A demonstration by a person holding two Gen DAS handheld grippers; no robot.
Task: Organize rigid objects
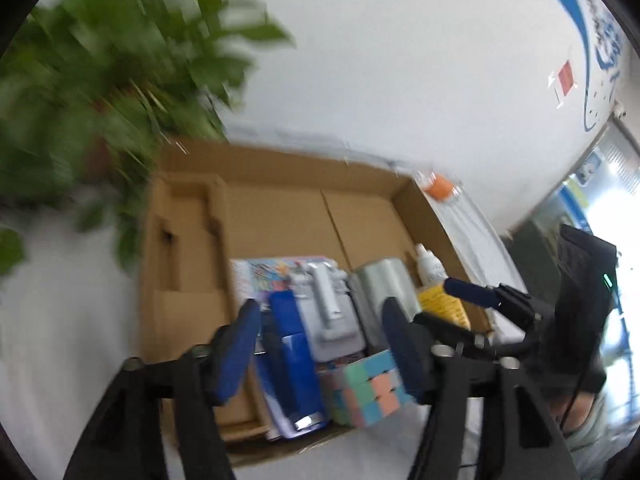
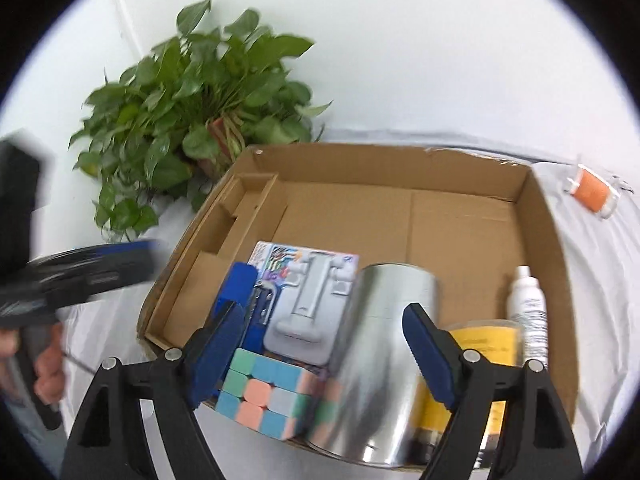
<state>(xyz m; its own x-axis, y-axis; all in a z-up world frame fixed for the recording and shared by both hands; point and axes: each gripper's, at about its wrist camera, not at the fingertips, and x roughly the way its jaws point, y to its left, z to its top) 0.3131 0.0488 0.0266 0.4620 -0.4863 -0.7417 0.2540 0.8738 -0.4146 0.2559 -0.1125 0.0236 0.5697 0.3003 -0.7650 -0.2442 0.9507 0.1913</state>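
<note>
Cardboard box (image 2: pixel 548 264) holds the goods along its six o'clock edge: blue case (image 2: pixel 238 288), cube (image 2: pixel 264 396), steel can (image 2: pixel 380 344), bottle (image 2: pixel 526 308). Left gripper (image 1: pixel 324 344) and right gripper (image 2: pixel 324 352) both gape empty above. Packing looks under way; next, probably fetch the orange item (image 2: pixel 592 194) at two o'clock.

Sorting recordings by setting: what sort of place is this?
Probably an office or lab, not a home: a white-covered table, a blue logo on the plain wall, and a potted plant.
</note>
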